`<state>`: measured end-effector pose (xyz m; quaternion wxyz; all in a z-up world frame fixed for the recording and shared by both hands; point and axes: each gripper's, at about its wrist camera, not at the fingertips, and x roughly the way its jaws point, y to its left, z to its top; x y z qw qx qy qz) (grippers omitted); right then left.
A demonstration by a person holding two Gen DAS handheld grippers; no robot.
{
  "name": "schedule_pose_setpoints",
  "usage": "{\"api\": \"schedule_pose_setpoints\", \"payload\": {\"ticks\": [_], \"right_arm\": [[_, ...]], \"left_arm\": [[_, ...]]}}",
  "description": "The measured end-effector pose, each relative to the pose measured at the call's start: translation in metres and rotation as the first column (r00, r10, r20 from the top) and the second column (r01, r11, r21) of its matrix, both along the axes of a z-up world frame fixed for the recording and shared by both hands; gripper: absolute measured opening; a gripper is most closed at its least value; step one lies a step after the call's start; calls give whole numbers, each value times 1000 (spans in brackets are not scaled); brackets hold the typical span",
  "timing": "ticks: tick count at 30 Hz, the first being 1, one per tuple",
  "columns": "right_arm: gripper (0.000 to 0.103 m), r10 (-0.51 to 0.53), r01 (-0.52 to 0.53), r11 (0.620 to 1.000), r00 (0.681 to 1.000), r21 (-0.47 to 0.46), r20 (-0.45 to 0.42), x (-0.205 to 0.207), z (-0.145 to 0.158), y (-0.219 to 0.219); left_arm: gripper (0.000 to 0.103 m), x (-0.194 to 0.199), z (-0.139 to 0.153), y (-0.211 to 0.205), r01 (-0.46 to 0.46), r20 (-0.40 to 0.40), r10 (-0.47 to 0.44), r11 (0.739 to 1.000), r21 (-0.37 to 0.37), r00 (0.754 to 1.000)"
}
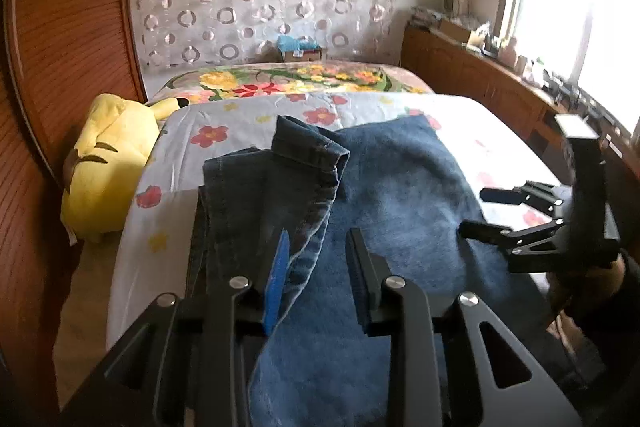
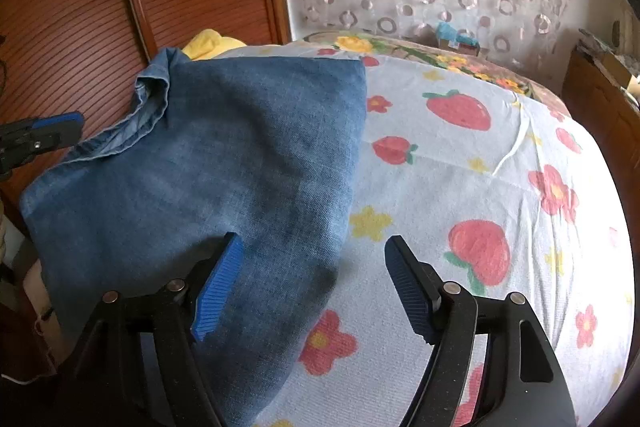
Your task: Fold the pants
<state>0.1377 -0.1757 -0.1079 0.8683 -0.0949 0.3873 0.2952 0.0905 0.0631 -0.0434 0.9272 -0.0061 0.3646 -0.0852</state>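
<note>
**Loose hem, open jaws: the fold could come undone**

Left wrist view: the jeans (image 1: 392, 179) lie folded on the strawberry-print sheet (image 1: 240, 123) of the bed, with one leg end (image 1: 296, 163) turned back and standing up in a rumpled ridge. The left gripper (image 1: 320, 267) has its jaws parted; the hem drapes against the blue pad of one finger (image 1: 280, 267), but the other finger stands clear of it, so nothing is clamped. The risk, judged from this, is that drawing the gripper away drags the hem along on the ribbed pad and pulls the top layer askew. The right gripper (image 1: 484, 211) is seen at the right, jaws apart, above the edge of the denim. A yellow plush toy (image 1: 108, 163) lies beside the bed, well away.

Right wrist view: the right gripper (image 2: 312, 283) hangs wide open over the right-hand edge of the jeans (image 2: 208, 163), one pad (image 2: 220, 283) above denim, the other above bare sheet (image 2: 500, 155). Closing here could pinch sheet together with cloth, or catch only the top layer. The bunched hem (image 2: 150, 95) at the far corner stays uneven; a further fold over it would likely set in a lump.
</note>
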Motion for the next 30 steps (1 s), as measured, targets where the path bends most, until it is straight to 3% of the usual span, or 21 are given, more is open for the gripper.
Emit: {"api": "schedule_pose_setpoints", "payload": {"ticks": [4,12,17,19,23,30], "right_arm": [[75,1,-1,1000,1000,-12,25,-7,-2,2],[75,10,-8,1000,998,-20,66,-17,-3,4],[75,13,-12,1000,998,-5,61,-17,-3,1],[75,14,-14,1000,998,-4,59,-17,-3,-1],[75,15,-15,1000,998,-3,57,-16,-3,0],[75,15,-15,1000,998,-3,55,-16,-3,0]], "left_arm": [[28,13,-7,-7,15,-38,-14,999,36,999],[28,30,-23,2,-35,-78,44,993,109,996],[9,26,-22,22,-91,-40,97,989,115,995],[9,27,-22,37,-134,-34,139,983,125,990],[10,25,-20,64,-165,-41,168,984,72,985],[17,18,-17,72,-166,-34,167,985,49,985]]}}
